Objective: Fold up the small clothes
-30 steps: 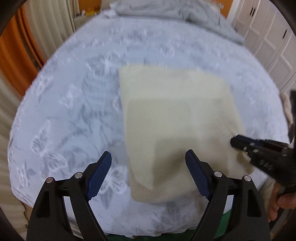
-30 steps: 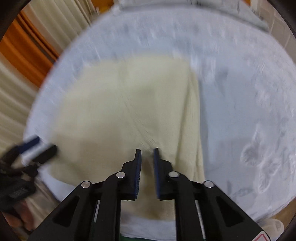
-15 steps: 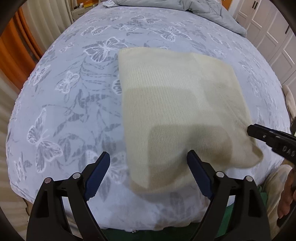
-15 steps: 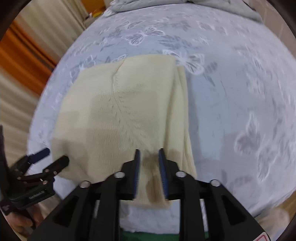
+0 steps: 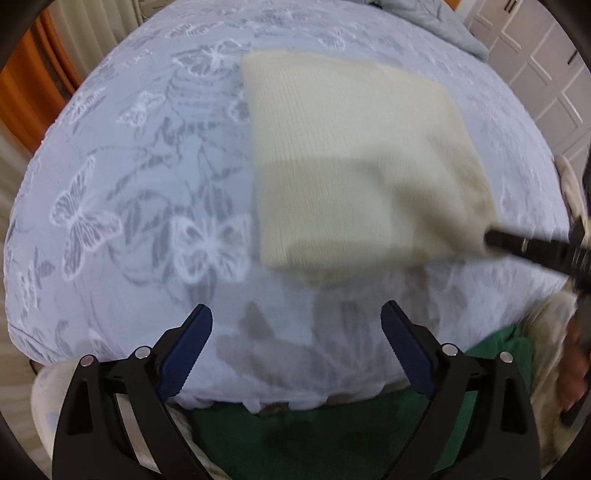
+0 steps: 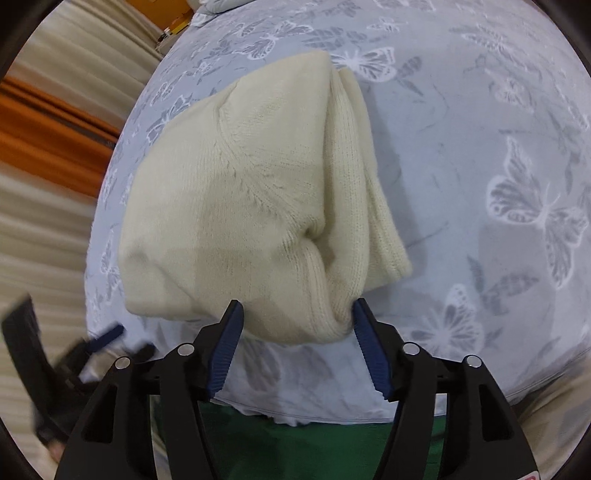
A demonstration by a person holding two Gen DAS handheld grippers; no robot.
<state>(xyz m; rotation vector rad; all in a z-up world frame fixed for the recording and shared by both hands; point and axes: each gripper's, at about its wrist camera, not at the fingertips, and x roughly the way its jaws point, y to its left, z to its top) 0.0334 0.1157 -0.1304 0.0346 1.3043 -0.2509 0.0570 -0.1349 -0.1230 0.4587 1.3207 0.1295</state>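
Noting grasp states first. Left gripper (image 5: 296, 314) widening, jaws far apart, nothing between them, hovering nearer the viewer than the folded cream knit (image 5: 354, 158), over bare butterfly-print bedspread (image 5: 147, 166). Right gripper (image 6: 297, 310) narrowing, with the knit's near right corner bunched between the jaws; pads at the flanks of the bunch, no clear squeeze visible, so treated as not gripping.

Knit lying flat on the bedspread, near corner reaching almost to the bed edge, a ribbed layer showing along its right side.

Risks, as judgement:
- Corner snagging on a ridged pad if drawn away while half pinched; likely to drag the top layer and undo the fold.
- Stack sliding off the near edge, given the overhang and soft, sloping bedding.
- Ribbed side layers splaying, thick knit tending to spring apart.

Surroundings: grey duvet (image 5: 424, 18) heaped beyond the knit; white panelled doors (image 5: 546, 74) to its right; orange and cream curtains (image 6: 48, 140) to its left.
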